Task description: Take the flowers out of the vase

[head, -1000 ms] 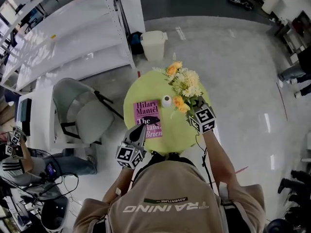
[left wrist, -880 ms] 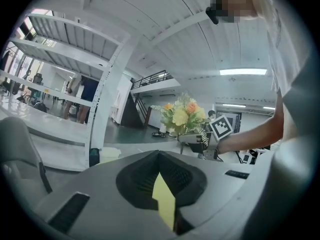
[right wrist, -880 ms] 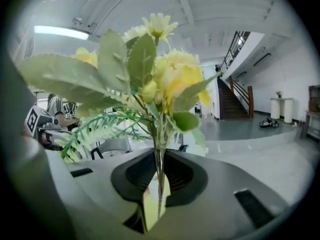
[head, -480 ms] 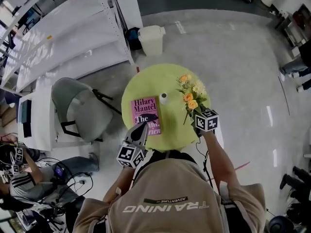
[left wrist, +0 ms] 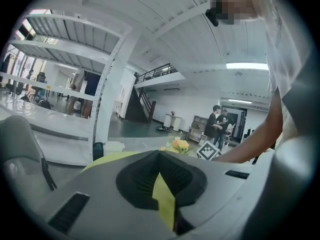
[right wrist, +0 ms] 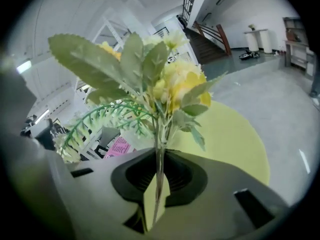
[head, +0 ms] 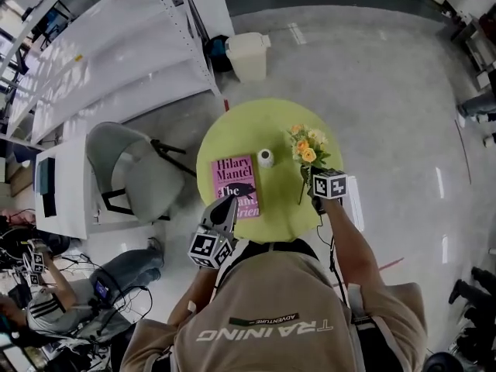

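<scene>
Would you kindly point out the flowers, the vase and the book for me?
flowers (head: pixel 308 152), head view, on the orange and cream blooms.
vase (head: pixel 265 158), head view, on its white top.
book (head: pixel 232 173), head view, on the pink cover.

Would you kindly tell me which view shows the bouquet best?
The right gripper view: the bouquet fills the frame, its stems pinched in the right claw. The head view shows the bouquet small; the left gripper view, only distant blooms.
</scene>
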The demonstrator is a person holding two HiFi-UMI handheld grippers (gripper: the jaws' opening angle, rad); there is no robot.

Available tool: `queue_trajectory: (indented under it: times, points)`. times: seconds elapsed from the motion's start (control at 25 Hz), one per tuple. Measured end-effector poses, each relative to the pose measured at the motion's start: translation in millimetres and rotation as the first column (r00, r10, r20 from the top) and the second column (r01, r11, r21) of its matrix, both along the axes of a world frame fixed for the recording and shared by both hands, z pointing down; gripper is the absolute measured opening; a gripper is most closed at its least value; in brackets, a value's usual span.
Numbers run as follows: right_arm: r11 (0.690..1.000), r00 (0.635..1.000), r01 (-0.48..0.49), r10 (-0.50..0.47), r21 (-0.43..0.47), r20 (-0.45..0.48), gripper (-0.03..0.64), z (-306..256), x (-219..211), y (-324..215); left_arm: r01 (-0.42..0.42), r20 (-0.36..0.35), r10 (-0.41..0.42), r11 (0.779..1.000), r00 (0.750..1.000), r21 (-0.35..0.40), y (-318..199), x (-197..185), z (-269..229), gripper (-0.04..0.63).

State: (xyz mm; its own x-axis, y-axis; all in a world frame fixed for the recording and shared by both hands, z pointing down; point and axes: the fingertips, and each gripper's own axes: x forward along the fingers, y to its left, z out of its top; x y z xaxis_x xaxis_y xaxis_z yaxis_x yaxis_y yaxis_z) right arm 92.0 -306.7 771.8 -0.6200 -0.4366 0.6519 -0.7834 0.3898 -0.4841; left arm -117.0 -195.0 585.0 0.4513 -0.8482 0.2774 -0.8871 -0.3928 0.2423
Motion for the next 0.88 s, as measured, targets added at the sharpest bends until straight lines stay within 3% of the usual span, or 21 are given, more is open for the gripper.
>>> queue_trajectory:
  times: [0.52,0.72,0.88]
  points:
    - [0.985,0.995,-0.099,0.093,-0.140,-0.048,0.101,44,1,-14,0.047,-0.020,-0.047,0.999,0.999,-0.026,-24,-13,2,0.011]
    - [0.986,0.992,-0.107,0.097,-0.132,-0.078,0.188,39,4,-9,0.051,-0.029,-0.052,0.998,0.998,-0.037,-17,-16,5,0.011]
    - [0.984,0.988,-0.131,0.120,-0.120,-0.092,0.198,33,6,-2,0.036,-0.036,-0.038,0.999,0.999,-0.034,-11,-16,6,0.011]
